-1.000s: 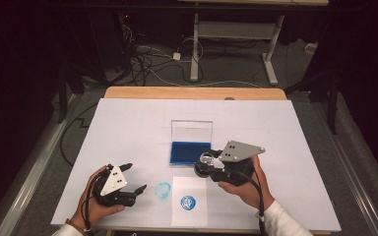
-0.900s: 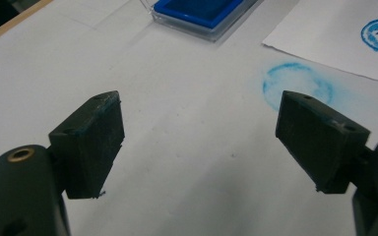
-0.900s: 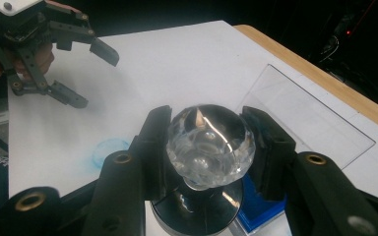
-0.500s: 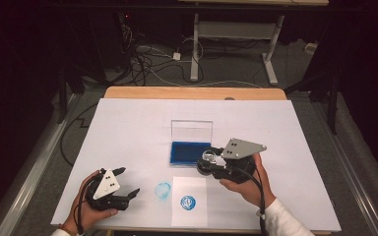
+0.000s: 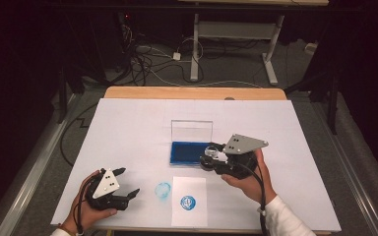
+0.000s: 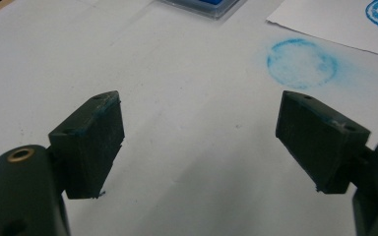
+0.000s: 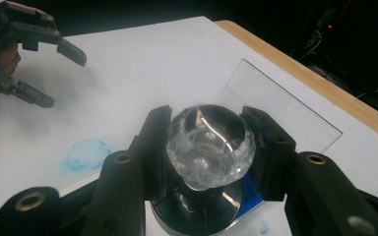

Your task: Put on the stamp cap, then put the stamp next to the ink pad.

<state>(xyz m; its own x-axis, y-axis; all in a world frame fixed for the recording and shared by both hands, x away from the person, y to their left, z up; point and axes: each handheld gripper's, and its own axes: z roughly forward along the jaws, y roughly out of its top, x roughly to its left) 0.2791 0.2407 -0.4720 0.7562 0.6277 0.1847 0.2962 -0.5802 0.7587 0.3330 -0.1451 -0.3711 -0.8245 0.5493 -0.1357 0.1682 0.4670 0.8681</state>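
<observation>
R tongs (image 5: 210, 158) pinching clear-knobbed stamp (image 7: 209, 142), held at ink pad (image 5: 191, 153) front-right edge, base down, prob. for re-inking. L tongs (image 5: 126, 183) spread, idle, well left of pad, beside blue smudge (image 5: 163, 190).

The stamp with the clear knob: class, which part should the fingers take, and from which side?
Take the stamp by its faceted clear knob, from above, one finger each side. The knob is rounded and stands over a narrow neck and a wide metal base, so it offers two opposite sides. The right gripper holds it so above the ink pad.
</observation>
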